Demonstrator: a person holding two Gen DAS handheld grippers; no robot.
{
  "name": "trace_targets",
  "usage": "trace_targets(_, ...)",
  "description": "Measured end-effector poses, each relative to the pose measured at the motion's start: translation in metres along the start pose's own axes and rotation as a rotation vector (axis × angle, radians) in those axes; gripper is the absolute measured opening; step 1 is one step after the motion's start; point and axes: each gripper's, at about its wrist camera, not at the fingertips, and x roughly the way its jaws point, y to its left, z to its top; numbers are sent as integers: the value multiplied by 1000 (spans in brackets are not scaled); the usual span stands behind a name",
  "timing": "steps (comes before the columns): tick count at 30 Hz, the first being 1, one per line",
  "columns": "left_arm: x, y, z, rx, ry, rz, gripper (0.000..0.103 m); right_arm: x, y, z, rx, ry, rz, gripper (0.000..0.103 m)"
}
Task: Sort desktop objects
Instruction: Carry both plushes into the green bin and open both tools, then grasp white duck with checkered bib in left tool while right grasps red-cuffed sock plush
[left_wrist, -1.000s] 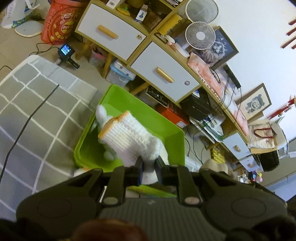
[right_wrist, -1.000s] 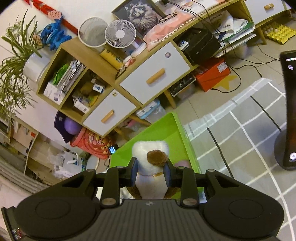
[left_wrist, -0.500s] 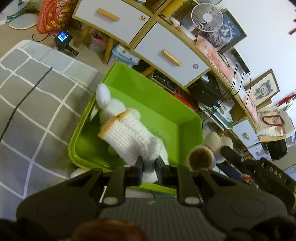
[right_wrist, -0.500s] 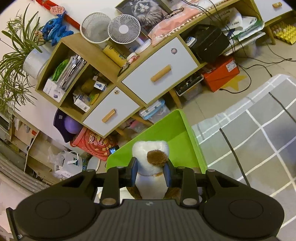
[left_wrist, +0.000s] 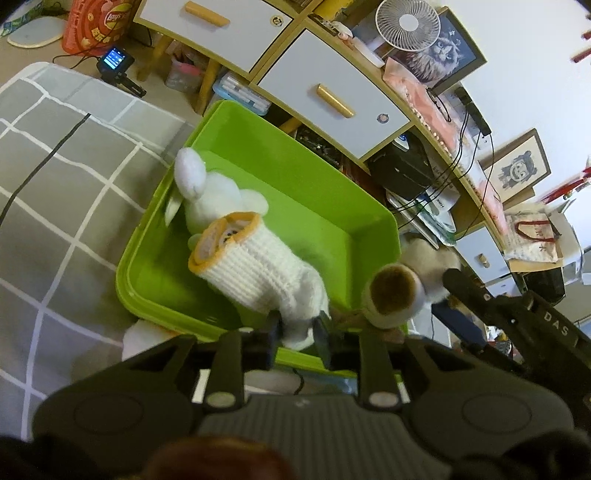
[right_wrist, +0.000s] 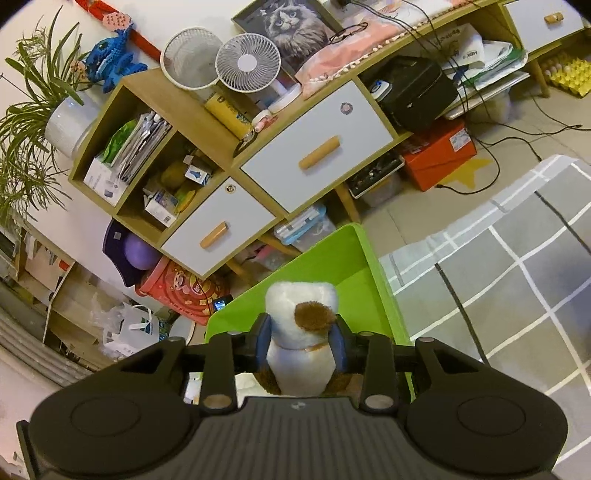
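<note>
My left gripper (left_wrist: 297, 328) is shut on a white plush rabbit in a knitted sweater (left_wrist: 255, 266) and holds it over the green plastic bin (left_wrist: 317, 192). My right gripper (right_wrist: 301, 341) is shut on a white and brown plush dog (right_wrist: 301, 325) above the bin's edge (right_wrist: 384, 295). In the left wrist view the dog (left_wrist: 395, 295) and the right gripper (left_wrist: 517, 314) hang at the bin's right corner.
The bin stands on a grey checked cloth (left_wrist: 55, 177) in front of a wooden cabinet with white drawers (right_wrist: 314, 155). Fans (right_wrist: 247, 62), boxes and cables crowd the cabinet. A white object (left_wrist: 140, 336) lies beside the bin's near wall.
Both grippers have moved towards the bin with their toys. The right gripper and its dog have come into the left wrist view at the bin's right corner.
</note>
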Motion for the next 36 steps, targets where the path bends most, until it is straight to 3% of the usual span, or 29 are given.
trace_targets(4,-5,-2,0,-5,-10,-15,39,-6,1,2,-2,1,-5,49)
trace_targets(13,-12,-8,1,-1,-2,-19,57,-15,5,1,3,50,-35,58)
trace_targets(15,-16,-11,0,4,-4,-19,64,-19,9,-1,-12,68,-56,61)
trace_targets(17,-21,-14,-1,15,-9,-19,80,-23,13,-4,-27,91,-75,66)
trace_targets(22,-39,-25,-6,58,-5,-6,98,-39,17,-13,-29,130,-107,76)
trace_targets(25,-50,-28,-10,91,6,22,102,-49,17,-20,-31,139,-127,79)
trace_targets(36,-62,-23,-34,235,44,210,102,-58,-2,-56,-24,208,-209,89)
